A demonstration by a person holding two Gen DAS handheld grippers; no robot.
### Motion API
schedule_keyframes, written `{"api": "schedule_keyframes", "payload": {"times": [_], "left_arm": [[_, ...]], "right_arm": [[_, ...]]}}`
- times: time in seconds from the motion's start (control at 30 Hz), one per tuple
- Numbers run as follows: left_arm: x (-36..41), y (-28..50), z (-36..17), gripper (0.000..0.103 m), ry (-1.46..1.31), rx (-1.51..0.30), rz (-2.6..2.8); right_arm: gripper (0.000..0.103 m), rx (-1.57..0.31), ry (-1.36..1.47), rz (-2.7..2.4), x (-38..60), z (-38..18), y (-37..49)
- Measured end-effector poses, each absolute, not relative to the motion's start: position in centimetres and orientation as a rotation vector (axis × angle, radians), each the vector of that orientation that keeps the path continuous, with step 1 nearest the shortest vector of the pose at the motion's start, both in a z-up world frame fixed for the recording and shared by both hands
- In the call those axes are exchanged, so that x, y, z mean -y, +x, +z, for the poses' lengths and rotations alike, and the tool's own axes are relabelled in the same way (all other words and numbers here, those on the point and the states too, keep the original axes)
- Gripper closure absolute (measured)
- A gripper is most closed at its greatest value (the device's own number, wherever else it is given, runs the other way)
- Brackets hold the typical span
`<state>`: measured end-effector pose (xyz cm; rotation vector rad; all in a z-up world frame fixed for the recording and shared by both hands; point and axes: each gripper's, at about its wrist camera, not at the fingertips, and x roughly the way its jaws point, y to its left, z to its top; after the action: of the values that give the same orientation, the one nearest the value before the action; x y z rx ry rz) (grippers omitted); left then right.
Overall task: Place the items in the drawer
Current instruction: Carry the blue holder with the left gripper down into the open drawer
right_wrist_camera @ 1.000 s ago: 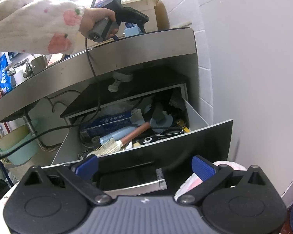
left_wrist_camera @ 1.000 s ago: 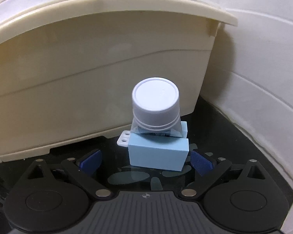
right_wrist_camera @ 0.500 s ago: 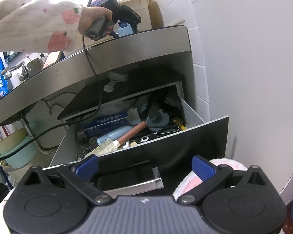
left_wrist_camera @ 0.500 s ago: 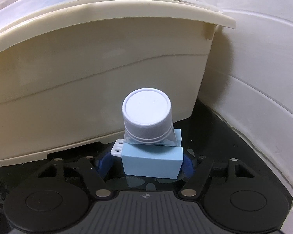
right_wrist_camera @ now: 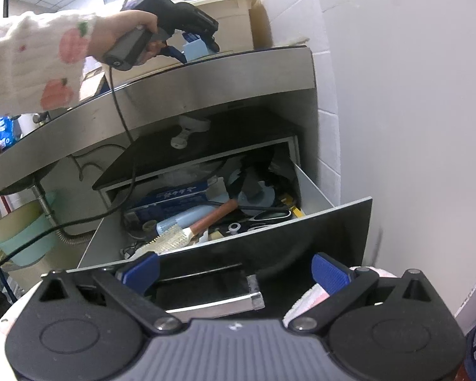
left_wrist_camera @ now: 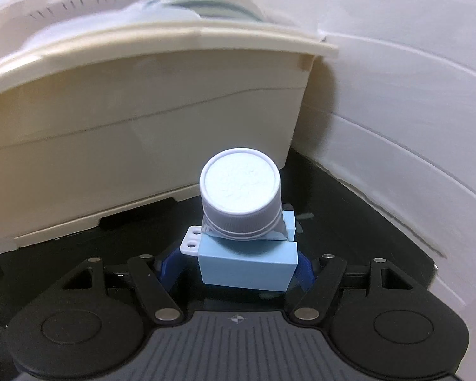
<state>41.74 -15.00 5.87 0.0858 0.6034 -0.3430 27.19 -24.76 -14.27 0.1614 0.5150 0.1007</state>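
Observation:
My left gripper (left_wrist_camera: 238,265) is shut on a light blue box (left_wrist_camera: 247,266) with a grey-white round cap (left_wrist_camera: 240,193) on top. It holds the box just above the black countertop (left_wrist_camera: 349,222), in front of a cream plastic bin (left_wrist_camera: 136,133). In the right wrist view the left gripper (right_wrist_camera: 193,47) with the blue box shows above the counter edge. My right gripper (right_wrist_camera: 234,273) is open and empty, in front of the open drawer (right_wrist_camera: 301,241), which is full of items such as a hairbrush (right_wrist_camera: 187,233) and scissors (right_wrist_camera: 263,217).
A white tiled wall (left_wrist_camera: 412,127) stands right of the bin. The steel counter front (right_wrist_camera: 206,89) overhangs the drawer. The drawer handle (right_wrist_camera: 212,298) lies between my right fingers. A green basin (right_wrist_camera: 25,238) hangs at the lower left. A pink-white cloth (right_wrist_camera: 311,298) lies by the right finger.
My left gripper closed on the blue box and lifted it slightly, pulling back from the bin. My right gripper stayed open and drifted a little.

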Motion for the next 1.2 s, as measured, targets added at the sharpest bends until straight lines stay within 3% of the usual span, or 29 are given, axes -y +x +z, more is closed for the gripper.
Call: {"api": "schedule_keyframes", "payload": {"times": [0.7, 0.87, 1.2], "left_arm": [[9.1, 25.9, 7.9, 0.034, 0.146, -0.491, -0.662], [10.1, 21.9, 6.1, 0.034, 0.202, -0.444, -0.770], [12.1, 23.2, -1.0, 0.034, 0.185, -0.638, -0.818]], "right_arm": [[0.000, -0.466, 0.046, 0.131, 22.1, -11.4, 26.0], [0.000, -0.466, 0.036, 0.128, 21.9, -11.1, 25.8], [0.000, -0.496, 0.054, 0.112, 22.7, -11.8, 25.9]]}}
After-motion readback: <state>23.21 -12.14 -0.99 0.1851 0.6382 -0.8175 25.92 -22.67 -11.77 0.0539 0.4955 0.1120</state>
